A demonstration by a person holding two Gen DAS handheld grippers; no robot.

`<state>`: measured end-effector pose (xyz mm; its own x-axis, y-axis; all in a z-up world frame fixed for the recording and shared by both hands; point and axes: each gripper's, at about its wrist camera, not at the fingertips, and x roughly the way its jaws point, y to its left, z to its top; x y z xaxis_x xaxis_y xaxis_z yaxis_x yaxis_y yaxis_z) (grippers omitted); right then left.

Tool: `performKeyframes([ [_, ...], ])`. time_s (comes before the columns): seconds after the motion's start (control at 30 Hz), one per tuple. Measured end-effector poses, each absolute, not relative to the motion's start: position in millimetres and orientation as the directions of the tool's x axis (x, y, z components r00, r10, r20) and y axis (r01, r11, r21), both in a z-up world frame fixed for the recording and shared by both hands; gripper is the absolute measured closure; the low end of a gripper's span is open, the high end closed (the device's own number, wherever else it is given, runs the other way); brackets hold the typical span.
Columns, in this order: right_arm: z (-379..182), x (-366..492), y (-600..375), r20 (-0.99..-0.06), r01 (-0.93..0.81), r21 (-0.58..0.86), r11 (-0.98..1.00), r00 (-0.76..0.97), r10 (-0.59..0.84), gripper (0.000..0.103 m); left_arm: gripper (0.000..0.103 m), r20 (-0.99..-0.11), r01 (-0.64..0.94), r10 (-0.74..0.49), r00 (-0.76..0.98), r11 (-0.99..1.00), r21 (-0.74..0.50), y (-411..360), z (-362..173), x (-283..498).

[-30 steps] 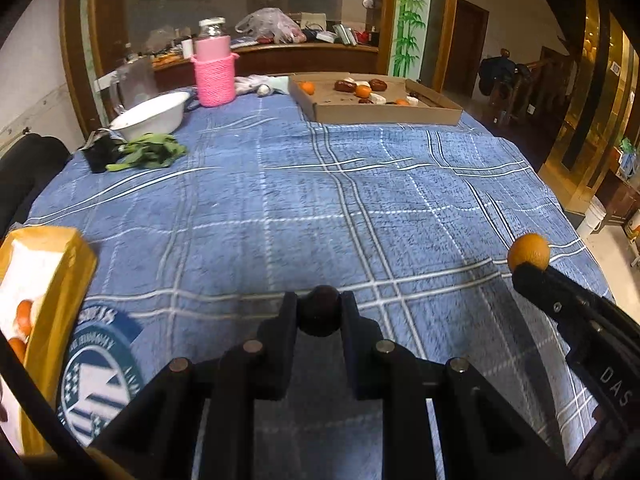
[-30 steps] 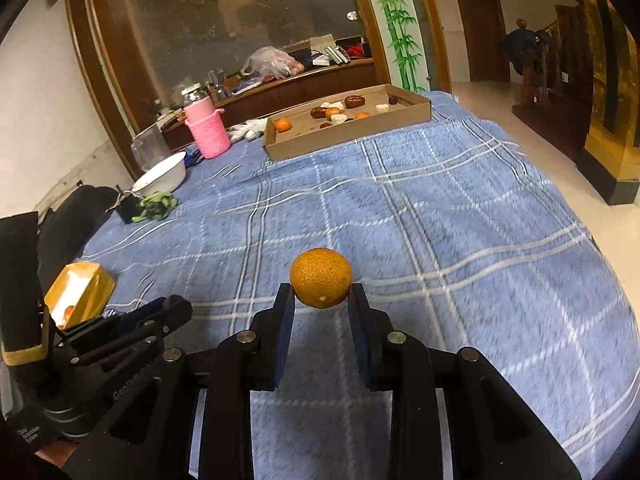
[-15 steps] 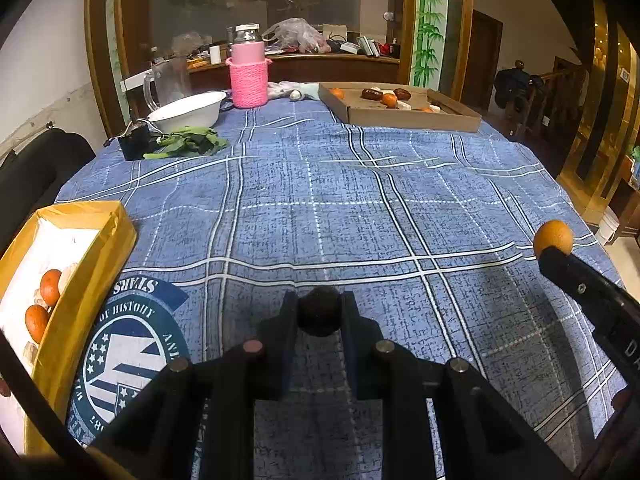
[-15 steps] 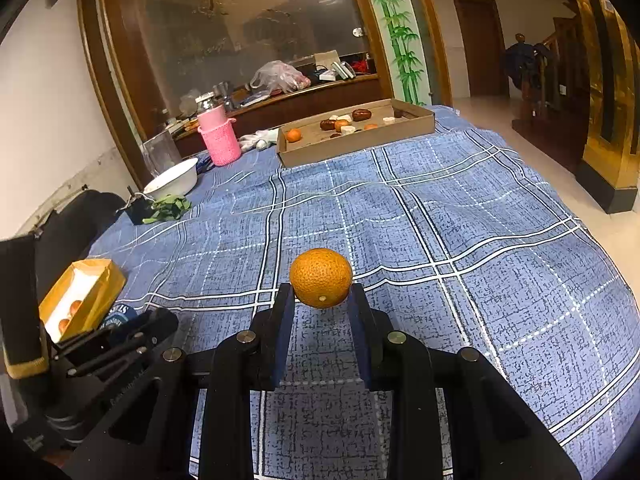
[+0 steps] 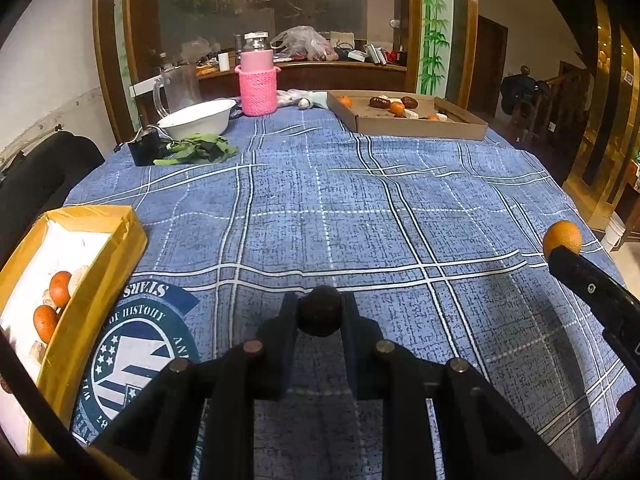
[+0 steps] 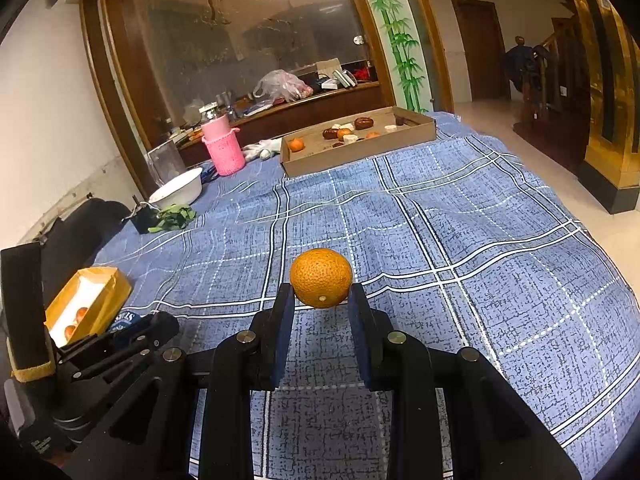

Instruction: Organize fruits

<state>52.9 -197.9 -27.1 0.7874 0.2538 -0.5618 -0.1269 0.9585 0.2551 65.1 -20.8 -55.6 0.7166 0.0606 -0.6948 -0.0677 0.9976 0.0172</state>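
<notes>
While both grippers hung above the near edge of the table (image 5: 360, 208), each one carried a fruit; the left gripper (image 5: 320, 312) had its jaws clamped on a small dark round fruit (image 5: 321, 310), probably a date, and the right gripper (image 6: 321, 300) had its jaws pressed on an orange (image 6: 321, 277); both fruits were lifted clear of the blue checked cloth (image 6: 460, 240). At the near left corner of the table stood a yellow box (image 5: 100, 280) with a white inside; two small oranges (image 5: 52, 304) lay in it already, together with some pale pieces that I could not identify; the left gripper was just beside this box, and the right gripper was further toward the right edge. At the far edge lay a flat cardboard tray (image 5: 420, 128), and in it some oranges, some dark fruits and some white pieces were left, mixed together. Near the far left corner stood a white bowl (image 5: 196, 118), a pink knitted holder (image 5: 258, 88) and some green leaves (image 5: 196, 150); these seemed not part of the work.

By my judgement the task was somewhere in the middle; a few fruits were sorted into the yellow box, two were on the way, and several waited in the tray; whether the dark fruit belonged in the same box, I could not tell.
</notes>
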Motion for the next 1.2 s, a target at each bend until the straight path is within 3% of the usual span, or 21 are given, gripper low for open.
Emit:
performKeyframes([
  [0.67,-22.6,51.0,-188.7,-0.579,-0.159,0.219,0.963,0.773,0.259,0.076,0.080,-0.661,-0.104,0.100,0.744,0.994,0.033,-11.9,-41.3,49.2],
  [1.2,-6.2,35.3,-144.6,-0.574,-0.265,0.185,0.946,0.752,0.323,0.076,0.080,-0.626,-0.217,0.179,0.759,0.976,0.016,52.7,-7.1,4.3],
])
